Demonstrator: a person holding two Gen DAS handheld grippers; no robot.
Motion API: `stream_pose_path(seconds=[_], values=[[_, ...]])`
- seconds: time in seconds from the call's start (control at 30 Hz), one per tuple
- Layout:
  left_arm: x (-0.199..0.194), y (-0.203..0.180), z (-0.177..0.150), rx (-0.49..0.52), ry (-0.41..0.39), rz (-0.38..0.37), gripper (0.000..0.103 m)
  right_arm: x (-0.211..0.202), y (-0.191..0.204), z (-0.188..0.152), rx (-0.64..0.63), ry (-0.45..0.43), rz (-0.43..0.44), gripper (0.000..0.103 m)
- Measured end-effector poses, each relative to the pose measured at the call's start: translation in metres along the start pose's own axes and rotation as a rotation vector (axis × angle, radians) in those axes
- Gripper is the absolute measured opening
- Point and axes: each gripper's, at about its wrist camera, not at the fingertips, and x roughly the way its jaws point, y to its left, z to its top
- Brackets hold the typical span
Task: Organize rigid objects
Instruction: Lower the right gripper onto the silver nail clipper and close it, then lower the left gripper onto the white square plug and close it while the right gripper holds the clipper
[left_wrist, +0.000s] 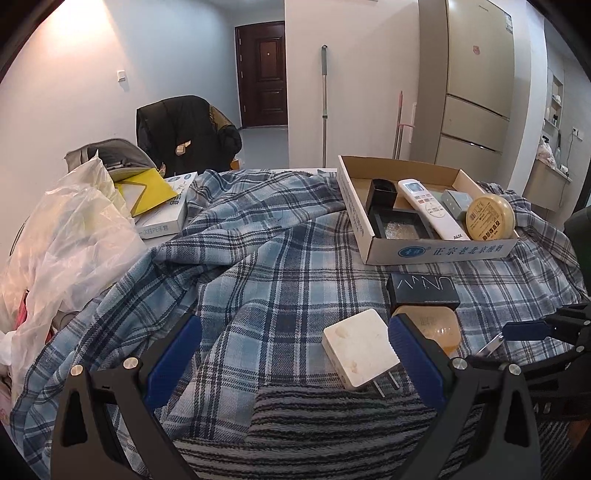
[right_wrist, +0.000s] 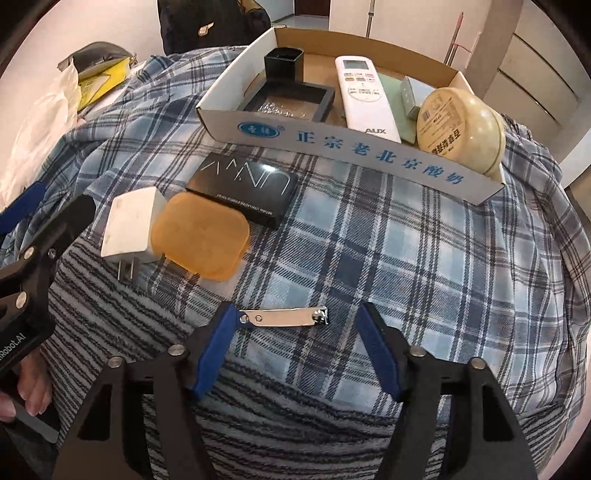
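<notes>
the nail clipper (right_wrist: 284, 317) lies flat on the plaid cloth (right_wrist: 406, 258) between the right gripper (right_wrist: 301, 319) fingertips, its left end touching the left pad, jaws unclenched

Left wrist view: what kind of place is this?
Most likely a lived-in home, not a lab: tall fridge by the wall, dark wooden door down a hallway, mop leaning upright, and a plaid cloth covering the work surface.
</notes>
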Motion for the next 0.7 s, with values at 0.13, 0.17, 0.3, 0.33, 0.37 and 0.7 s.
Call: stream_pose_path(seconds=[0.13, 0.17, 0.3, 0.33, 0.37, 0.7], values=[[-0.001, -0.001, 0.000, 0.008, -0.004, -0.002, 0.102, -0.006, -0.008, -0.002, 0.020, -0.002, 0.030, 0.049], [-0.001, -0.002, 0.000, 0.010, -0.005, -0.001, 0.102, -0.008, -0.010, -0.003, 0.025, -0.007, 0.033, 0.049], [0.001, -0.001, 0.000, 0.007, 0.001, -0.003, 0.102, -0.019, -0.023, -0.004, 0.042, -0.027, 0.043, 0.049], [0.001, 0.000, 0.000, 0.004, 0.003, -0.003, 0.102, -0.022, -0.028, -0.004, 0.047, -0.032, 0.039, 0.049], [0.001, 0.000, 0.000, 0.001, 0.004, -0.004, 0.102, -0.023, -0.034, -0.004, 0.055, -0.035, 0.032, 0.049], [-0.005, 0.017, 0.007, -0.063, 0.039, -0.062, 0.102, -0.018, -0.086, -0.011, 0.176, -0.116, -0.086, 0.049]])
